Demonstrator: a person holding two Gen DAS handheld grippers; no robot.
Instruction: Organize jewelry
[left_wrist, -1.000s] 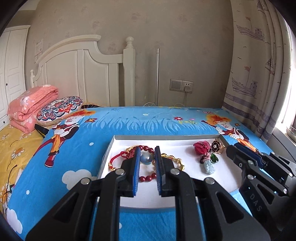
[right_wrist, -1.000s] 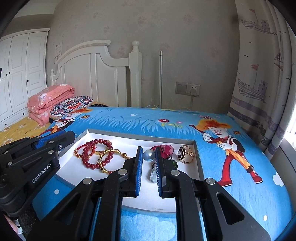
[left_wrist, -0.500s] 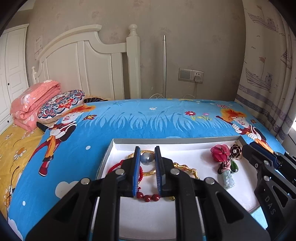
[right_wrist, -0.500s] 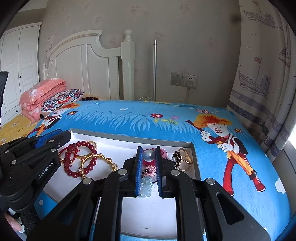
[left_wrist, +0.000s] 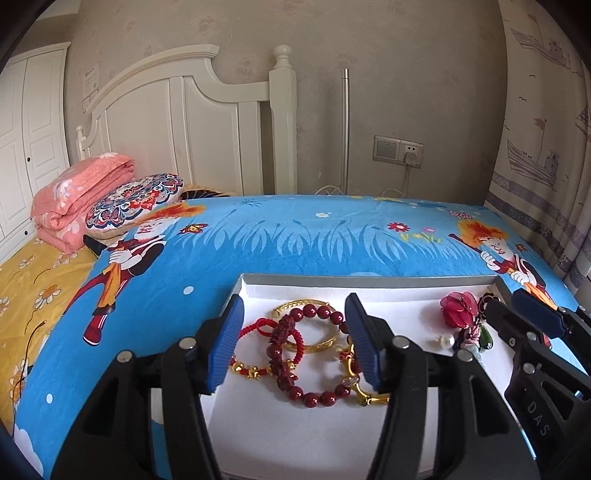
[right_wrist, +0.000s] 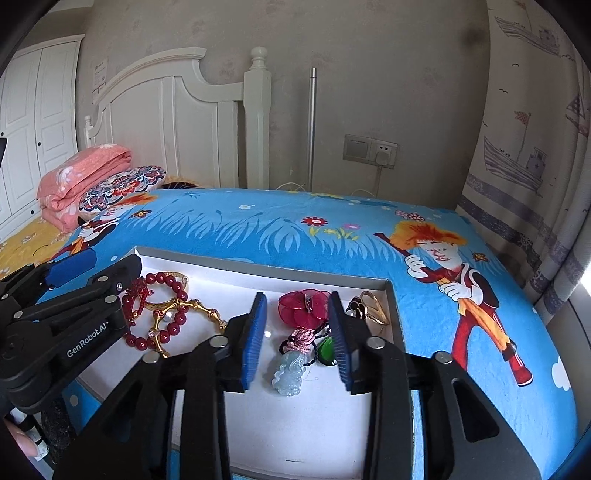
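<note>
A shallow white tray lies on the blue bed cover. My left gripper is open over a tangle of red bead bracelets and a gold bangle in the tray's left part. A small pearl lies loose on the tray floor. My right gripper is open over a red flower brooch, a pale jade pendant and a green stone. A gold ring with a black flower sits in the tray's right corner. Neither gripper holds anything.
The tray rests on a blue cartoon blanket. A folded pink quilt and patterned pillow lie far left by the white headboard. A curtain hangs at right.
Both grippers were shut, each on a grey pearl; both have opened wide and dropped closer over the tray. One pearl now lies on the tray floor.
</note>
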